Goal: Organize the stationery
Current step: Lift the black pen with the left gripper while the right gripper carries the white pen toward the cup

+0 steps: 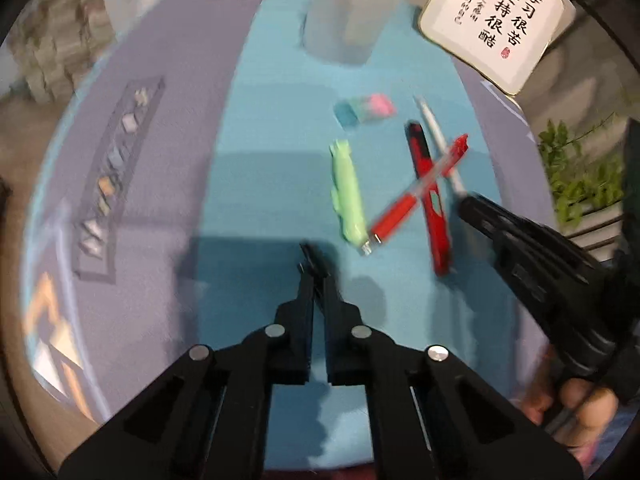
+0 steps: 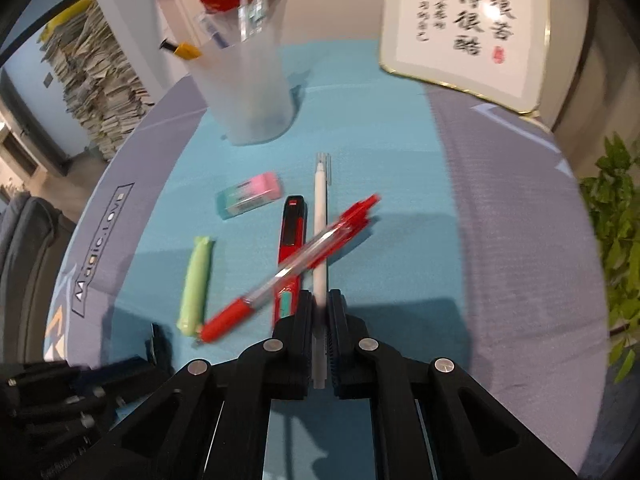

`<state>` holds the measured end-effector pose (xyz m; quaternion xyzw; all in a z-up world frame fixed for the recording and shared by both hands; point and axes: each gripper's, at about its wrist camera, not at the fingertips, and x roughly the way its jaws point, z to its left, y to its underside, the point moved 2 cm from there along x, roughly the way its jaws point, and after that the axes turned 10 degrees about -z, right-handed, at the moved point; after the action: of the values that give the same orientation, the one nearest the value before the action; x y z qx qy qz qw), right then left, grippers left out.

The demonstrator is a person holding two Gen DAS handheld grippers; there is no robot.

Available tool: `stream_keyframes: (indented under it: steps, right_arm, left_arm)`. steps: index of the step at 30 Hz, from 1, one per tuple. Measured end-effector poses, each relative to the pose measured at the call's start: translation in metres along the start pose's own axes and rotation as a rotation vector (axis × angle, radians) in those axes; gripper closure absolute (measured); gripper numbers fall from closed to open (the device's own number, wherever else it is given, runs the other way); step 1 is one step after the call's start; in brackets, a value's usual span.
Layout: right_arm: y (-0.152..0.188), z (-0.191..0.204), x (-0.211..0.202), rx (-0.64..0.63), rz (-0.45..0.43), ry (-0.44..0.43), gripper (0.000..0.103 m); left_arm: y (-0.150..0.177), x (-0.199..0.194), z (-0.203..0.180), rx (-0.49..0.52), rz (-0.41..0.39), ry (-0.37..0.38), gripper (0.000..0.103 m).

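Five loose items sit on the teal mat point(image 2: 400, 240): white pen point(image 2: 320, 216), red pen point(image 2: 296, 264), red-black cutter point(image 2: 290, 248), green tube point(image 2: 196, 284), pink-teal eraser point(image 2: 248, 194). The frosted cup point(image 2: 248, 92) stands at the far end and already holds a few pieces.

Your right gripper point(image 2: 320, 300) is clamped on the near end of the white pen. The barrel runs straight between the jaws and away from you, toward the far edge, clip end farthest. Long axis is in line with the gripper, so the hold is end-on, not across the middle.

Key relation: the red pen lies diagonally across the white pen, on top of it, just beyond your fingertips. Its near tip ends beside the green tube. Lifting the white pen will likely tip or drag the red one, so expect it to roll.

Your left gripper point(image 1: 316, 264) is fully closed on nothing, hanging over bare mat near the red pen's near tip point(image 1: 366, 248). It's the closer hand for the green tube point(image 1: 348, 196) and that pen.

Cup is far-left of the right gripper's hold.
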<state>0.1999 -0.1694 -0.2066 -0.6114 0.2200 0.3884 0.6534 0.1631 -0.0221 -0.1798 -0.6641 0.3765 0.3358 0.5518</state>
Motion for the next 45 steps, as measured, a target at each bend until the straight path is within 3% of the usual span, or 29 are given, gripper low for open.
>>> stream_keyframes:
  steps: [5, 11, 13, 15, 16, 18, 21, 23, 26, 29, 31, 34, 38, 45]
  right_arm:
    - [0.009, -0.016, -0.019, -0.043, 0.014, 0.067, 0.095]
    - [0.024, -0.04, -0.024, -0.005, 0.066, 0.08, 0.095]
    - [0.022, -0.044, -0.023, 0.013, 0.068, 0.058, 0.095]
    - [0.014, -0.047, -0.022, 0.04, 0.047, 0.054, 0.091]
    - [0.009, -0.049, -0.021, 0.05, 0.036, 0.053, 0.086]
    - [-0.002, -0.052, -0.015, 0.065, 0.027, 0.056, 0.076]
    - [-0.018, -0.051, -0.003, 0.051, 0.021, 0.062, 0.076]
    - [-0.026, -0.048, 0.006, 0.027, 0.026, 0.085, 0.076]
    - [-0.034, -0.048, 0.021, 0.018, 0.046, 0.086, 0.076]
    - [-0.039, -0.046, 0.03, -0.004, 0.044, 0.107, 0.076]
    - [-0.042, -0.043, 0.034, -0.019, 0.042, 0.116, 0.076]
    - [-0.046, -0.04, 0.038, -0.048, 0.041, 0.138, 0.091]
    - [-0.048, -0.042, 0.02, -0.001, -0.001, 0.084, 0.092]
    - [-0.053, -0.042, -0.035, 0.046, -0.144, 0.028, 0.092]
  left_arm:
    - [-0.022, 0.006, 0.018, 0.035, -0.047, -0.082, 0.1]
    - [-0.02, -0.001, 0.034, -0.059, 0.003, -0.024, 0.099]
    - [-0.015, -0.002, 0.03, -0.076, 0.038, -0.001, 0.086]
    - [-0.007, -0.004, 0.027, -0.109, 0.069, 0.037, 0.057]
    - [-0.004, -0.005, 0.025, -0.119, 0.064, 0.037, 0.055]
    - [0.001, -0.006, 0.017, -0.09, 0.043, 0.006, 0.056]
    - [0.007, 0.001, 0.011, -0.076, 0.065, -0.008, 0.06]
    - [0.01, 0.008, 0.005, -0.066, 0.092, -0.006, 0.069]
    - [0.01, 0.009, -0.004, -0.033, 0.072, -0.021, 0.071]
    - [0.011, 0.012, -0.017, 0.017, 0.05, -0.047, 0.083]
    - [0.011, 0.014, -0.026, 0.062, 0.03, -0.046, 0.085]
    - [0.013, 0.015, -0.033, 0.096, 0.005, -0.045, 0.087]
    - [0.011, 0.007, -0.026, 0.101, -0.001, -0.014, 0.09]
    - [-0.007, -0.025, -0.018, 0.114, -0.136, -0.014, 0.09]
